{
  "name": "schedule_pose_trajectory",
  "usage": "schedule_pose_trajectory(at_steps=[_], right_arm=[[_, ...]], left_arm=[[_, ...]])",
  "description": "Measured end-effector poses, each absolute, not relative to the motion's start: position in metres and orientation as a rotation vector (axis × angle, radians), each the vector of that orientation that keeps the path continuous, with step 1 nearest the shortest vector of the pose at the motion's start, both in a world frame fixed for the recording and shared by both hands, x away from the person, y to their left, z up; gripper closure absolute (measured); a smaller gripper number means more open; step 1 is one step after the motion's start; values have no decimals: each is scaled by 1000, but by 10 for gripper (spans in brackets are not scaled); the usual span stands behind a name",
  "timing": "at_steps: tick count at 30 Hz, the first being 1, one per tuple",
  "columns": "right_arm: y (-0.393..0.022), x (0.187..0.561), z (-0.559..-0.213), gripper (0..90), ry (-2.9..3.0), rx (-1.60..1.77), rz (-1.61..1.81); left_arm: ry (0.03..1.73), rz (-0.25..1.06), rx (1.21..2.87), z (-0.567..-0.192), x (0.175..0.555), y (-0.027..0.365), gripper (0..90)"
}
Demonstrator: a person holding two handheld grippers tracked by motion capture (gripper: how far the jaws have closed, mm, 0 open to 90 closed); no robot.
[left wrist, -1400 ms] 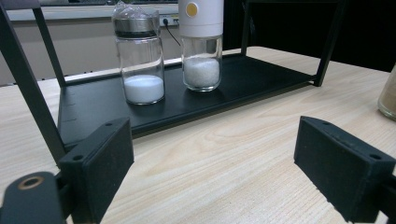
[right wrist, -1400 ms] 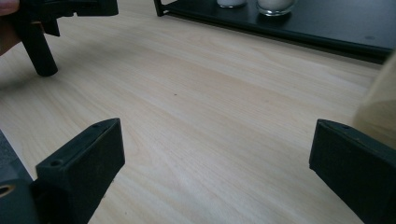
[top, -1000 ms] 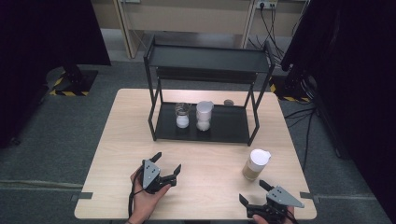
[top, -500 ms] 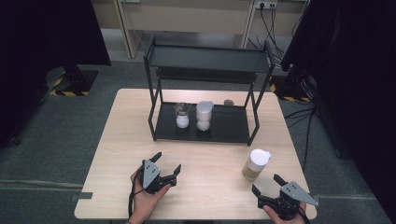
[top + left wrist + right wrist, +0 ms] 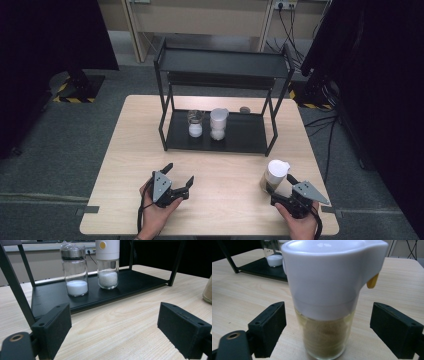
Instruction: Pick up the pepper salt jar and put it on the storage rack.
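Observation:
A jar of tan powder with a white spouted lid stands on the table at the front right. My right gripper reaches it from the near side. In the right gripper view the jar stands between the two black pads, with a gap on each side. These jaws have just been closing and are open, clear of the glass. My left gripper rests open at the front left, with nothing but bare table between its pads. Its view faces the rack.
A black two-level rack stands at the back centre of the wooden table. On its lower shelf are a glass jar of white powder and a white-capped jar of white grains. A small brown object lies behind them.
My right gripper has moved from the table's front edge rightward and forward up to the tan jar, and its jaws now stand around it. The left gripper has stayed put.

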State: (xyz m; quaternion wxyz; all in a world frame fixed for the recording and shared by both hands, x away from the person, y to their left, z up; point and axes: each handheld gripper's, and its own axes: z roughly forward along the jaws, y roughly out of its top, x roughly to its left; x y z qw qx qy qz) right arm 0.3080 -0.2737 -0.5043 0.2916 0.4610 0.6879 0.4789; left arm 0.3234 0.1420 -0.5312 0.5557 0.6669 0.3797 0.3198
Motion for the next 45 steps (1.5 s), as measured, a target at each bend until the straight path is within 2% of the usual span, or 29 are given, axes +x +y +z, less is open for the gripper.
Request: schedule_pose_trajectory(at_steps=[7,13,24,36,45], right_arm=[[-267,319,-507,198,1828,1213,1267],[-264,323,-510,300,1834,1176,1279],[-265,322,-510,307,1808,1147,1309],[-258,325,-481,307,1767,1095,1357],[-243,344,-458,307,1745,1053,1389]], left_arm=[[894,757,1576,-531,323,142,116],[895,756,1575,-531,323,142,117],[895,755,1576,-531,323,142,116],[893,756,1577,-531,323,142,116],[895,753,1576,-531,323,142,116]])
